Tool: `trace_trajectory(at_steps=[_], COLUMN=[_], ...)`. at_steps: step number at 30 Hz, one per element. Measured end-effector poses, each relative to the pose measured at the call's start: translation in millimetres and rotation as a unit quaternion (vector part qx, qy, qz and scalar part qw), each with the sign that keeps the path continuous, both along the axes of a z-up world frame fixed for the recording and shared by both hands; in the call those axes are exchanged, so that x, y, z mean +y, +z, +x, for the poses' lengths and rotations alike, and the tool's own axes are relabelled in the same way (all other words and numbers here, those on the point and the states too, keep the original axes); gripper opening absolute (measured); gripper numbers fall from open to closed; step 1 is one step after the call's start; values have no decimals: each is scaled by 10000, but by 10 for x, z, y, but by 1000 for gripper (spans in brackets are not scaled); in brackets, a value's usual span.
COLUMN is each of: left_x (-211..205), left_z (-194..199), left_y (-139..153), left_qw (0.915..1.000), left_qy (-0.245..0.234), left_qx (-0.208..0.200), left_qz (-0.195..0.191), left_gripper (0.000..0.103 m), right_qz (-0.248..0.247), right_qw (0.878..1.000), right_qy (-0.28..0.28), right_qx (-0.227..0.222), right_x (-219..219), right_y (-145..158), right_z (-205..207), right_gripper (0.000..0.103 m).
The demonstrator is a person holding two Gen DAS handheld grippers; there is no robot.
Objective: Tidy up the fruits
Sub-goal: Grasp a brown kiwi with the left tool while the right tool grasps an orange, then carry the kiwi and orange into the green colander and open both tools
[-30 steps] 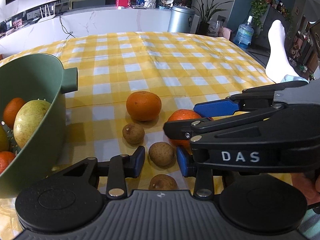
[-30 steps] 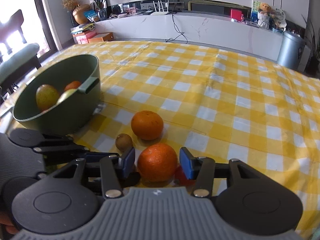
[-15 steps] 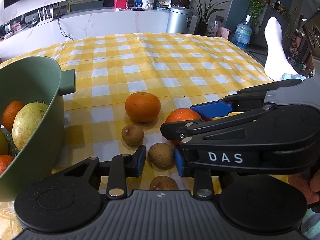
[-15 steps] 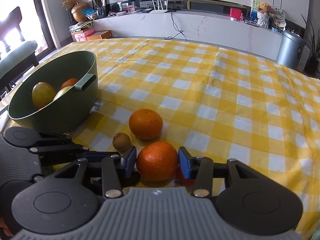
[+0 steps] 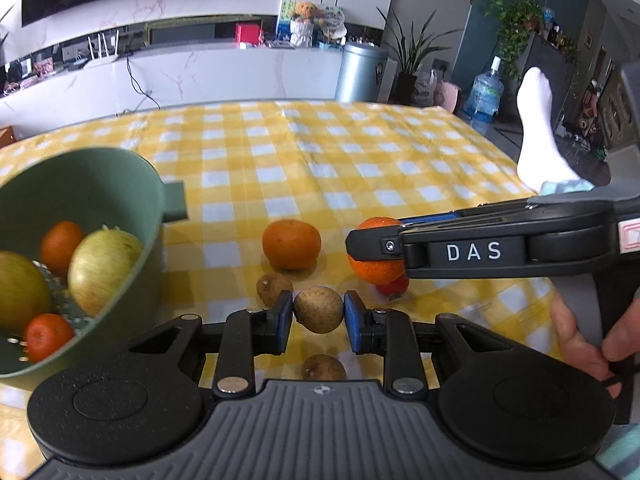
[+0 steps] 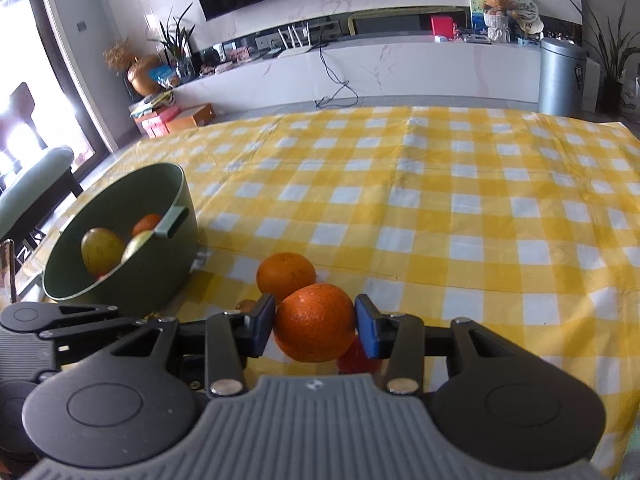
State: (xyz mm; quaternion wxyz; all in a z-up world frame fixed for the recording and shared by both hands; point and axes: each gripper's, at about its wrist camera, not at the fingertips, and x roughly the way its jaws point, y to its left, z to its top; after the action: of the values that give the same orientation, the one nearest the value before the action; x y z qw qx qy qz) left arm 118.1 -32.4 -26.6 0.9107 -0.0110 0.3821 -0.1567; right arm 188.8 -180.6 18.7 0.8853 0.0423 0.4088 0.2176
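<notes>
Since the earlier frame both fruits have left the cloth: the left tongs [image 5: 319, 316], which stood spread around a small brown fruit [image 5: 319, 309], have clamped on it and raised it, and the right tongs [image 6: 315, 328] have lifted their orange [image 6: 314, 327] as well.

Left wrist view: the blue pads press both sides of the small brown fruit, which hangs clear of the yellow checked worktop [image 5: 340, 168]. The green bowl [image 5: 154, 196] is the landmark here. It stands to the left of the held fruit and contains two pale green-yellow fruits and two small oranges. Right of the bowl, on the cloth, lie a loose orange [image 5: 291, 244] and a second brown fruit [image 5: 273, 289] just in front of it. A third brown fruit [image 5: 323, 367] lies nearer the camera, below the held one. Farthest from the bowl, the right tongs come in from the right edge with an orange between their fingers and a small red fruit [image 5: 394, 287] under it. A hand [image 5: 588, 344] grips their handle.

Right wrist view: the right tongs pinch the orange, both pads touching its sides, and it is off the cloth. The green bowl sits at the left; the loose orange [image 6: 285, 276] rests between the bowl and the held orange. The red fruit [image 6: 352, 358] shows just below the held orange. The left tongs' black frame lies at the lower left, in front of the bowl.
</notes>
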Motion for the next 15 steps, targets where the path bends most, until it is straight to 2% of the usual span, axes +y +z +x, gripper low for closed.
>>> trace_trajectory(at_steps=[6,10,15], left_x=[168,319,517], left_z=[-146,-194,-208], left_y=[278,417,511], left_qw=[9994,9982,9961], left_qy=[271,506,805], left_qx=[-214,-312,-352], left_qz=[20,-3,-50], left_gripper=[30,31,31], right_qz=[282,646,682], right_qw=[9989,9971,9946], right_qy=[12,26,289], right_qx=[-368,-401,-723], right_x=[6,27,199], right_y=[178,280,432], right_z=[-111,-168,-273], right_gripper=[41,41,41])
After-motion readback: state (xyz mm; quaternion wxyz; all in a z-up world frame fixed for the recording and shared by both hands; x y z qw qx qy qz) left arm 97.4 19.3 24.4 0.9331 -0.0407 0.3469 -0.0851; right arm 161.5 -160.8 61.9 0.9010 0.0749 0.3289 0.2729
